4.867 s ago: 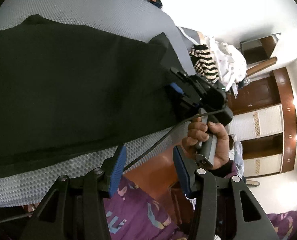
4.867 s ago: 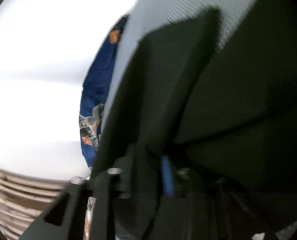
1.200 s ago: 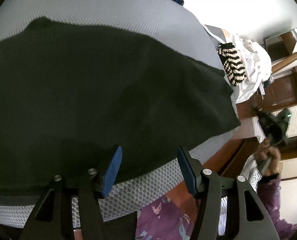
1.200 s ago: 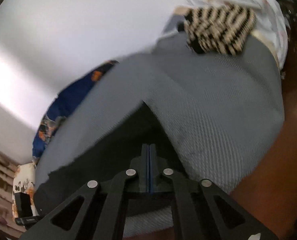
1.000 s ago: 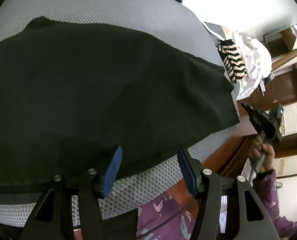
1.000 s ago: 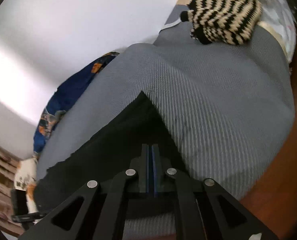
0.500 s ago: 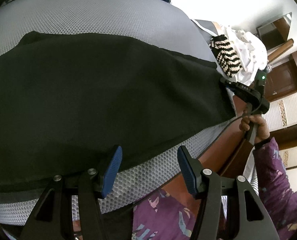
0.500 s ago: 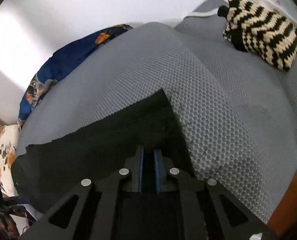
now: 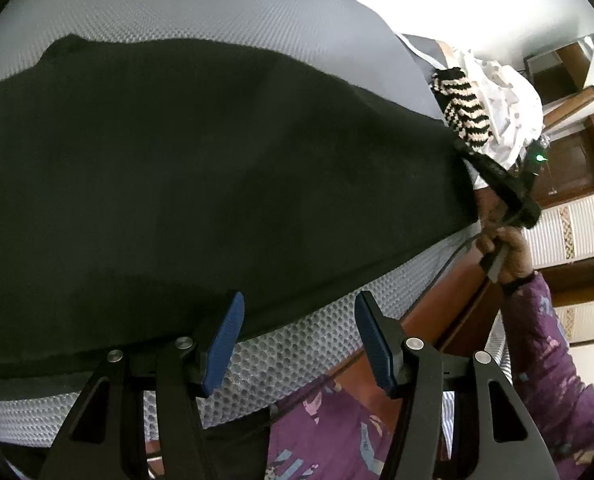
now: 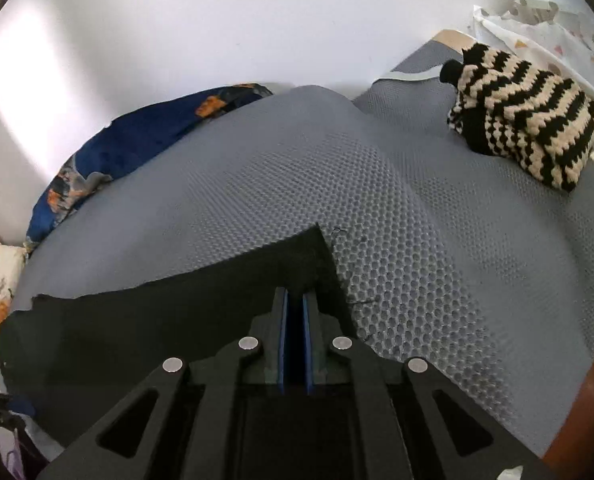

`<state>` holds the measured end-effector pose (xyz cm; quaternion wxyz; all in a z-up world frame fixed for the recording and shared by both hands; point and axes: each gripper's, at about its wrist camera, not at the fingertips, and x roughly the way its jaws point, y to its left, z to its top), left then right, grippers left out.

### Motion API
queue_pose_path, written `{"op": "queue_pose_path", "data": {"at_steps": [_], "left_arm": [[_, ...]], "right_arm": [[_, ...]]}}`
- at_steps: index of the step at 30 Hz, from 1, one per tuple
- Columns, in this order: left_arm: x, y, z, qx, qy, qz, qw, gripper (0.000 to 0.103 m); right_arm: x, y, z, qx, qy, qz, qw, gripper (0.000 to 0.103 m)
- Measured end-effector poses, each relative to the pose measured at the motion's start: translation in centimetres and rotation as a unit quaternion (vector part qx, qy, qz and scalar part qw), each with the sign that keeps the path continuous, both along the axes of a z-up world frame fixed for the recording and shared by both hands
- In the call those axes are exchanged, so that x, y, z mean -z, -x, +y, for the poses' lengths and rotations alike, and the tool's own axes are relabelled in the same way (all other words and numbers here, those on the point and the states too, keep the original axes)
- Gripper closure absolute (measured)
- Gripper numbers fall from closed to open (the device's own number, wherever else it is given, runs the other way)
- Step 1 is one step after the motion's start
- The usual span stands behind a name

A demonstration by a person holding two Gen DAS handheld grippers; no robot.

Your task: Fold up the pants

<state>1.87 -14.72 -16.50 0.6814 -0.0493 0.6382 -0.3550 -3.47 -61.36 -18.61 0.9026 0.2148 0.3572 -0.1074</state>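
Observation:
The black pants (image 9: 201,168) lie spread flat on the grey honeycomb mattress (image 9: 201,8). My left gripper (image 9: 297,332) is open and empty at the near edge of the pants, its blue pads just past the hem. My right gripper (image 10: 295,316) is nearly shut, with a thin gap between the pads, over the far corner of the pants (image 10: 185,320). In the left wrist view the right gripper (image 9: 463,147) touches the right end of the pants. Whether cloth sits between its pads I cannot tell.
A black-and-cream striped knit piece (image 10: 525,140) and white patterned cloth (image 10: 557,32) lie at the mattress end. A blue patterned pillow (image 10: 137,140) lies by the white wall. A wooden bed frame (image 9: 449,292) and cupboards (image 9: 577,232) stand on the right.
My right gripper came down from the air onto the right corner of the pants, and its pads parted slightly. My left gripper stayed open at the near hem.

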Motion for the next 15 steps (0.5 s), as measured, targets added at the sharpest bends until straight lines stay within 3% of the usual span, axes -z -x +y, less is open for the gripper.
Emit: {"op": "queue_pose_path", "data": {"at_steps": [4,6,8,10,13,14,15], "left_arm": [[-0.5,0.2,0.2,0.006,-0.002,-0.010,0.9999,0.045],[-0.8,0.2,0.2,0.005,-0.002,-0.014,0.9999,0.045],[-0.7,0.0,0.2,0.001,0.000,-0.011,0.9999,0.044],[-0.3,-0.2,0.2,-0.003,0.002,-0.002,1.0000,0.044],[0.2,-0.1,0.2,-0.006,0.002,0.008,0.9999,0.044],[0.1,0.0,0.3,-0.005,0.002,0.007,1.0000,0.044],[0.0,0.0,0.3,-0.004,0.002,0.004,1.0000,0.044]], "right_arm": [[0.4,0.8,-1.4,0.023,-0.055,-0.003,0.998,0.087],[0.7,1.3,-2.2,0.017,-0.099,-0.020,0.995,0.078],[0.6,1.6,-3.4,0.005,-0.152,-0.044,0.987,0.052],[0.2,1.0,-4.0,0.009,-0.157,-0.043,0.987,0.042],[-0.3,-0.7,-4.7,0.001,-0.150,-0.032,0.988,0.042],[-0.2,-1.2,-4.9,-0.009,-0.159,-0.026,0.987,0.047],[0.2,-2.0,-4.7,-0.029,-0.175,-0.017,0.984,0.059]]}}
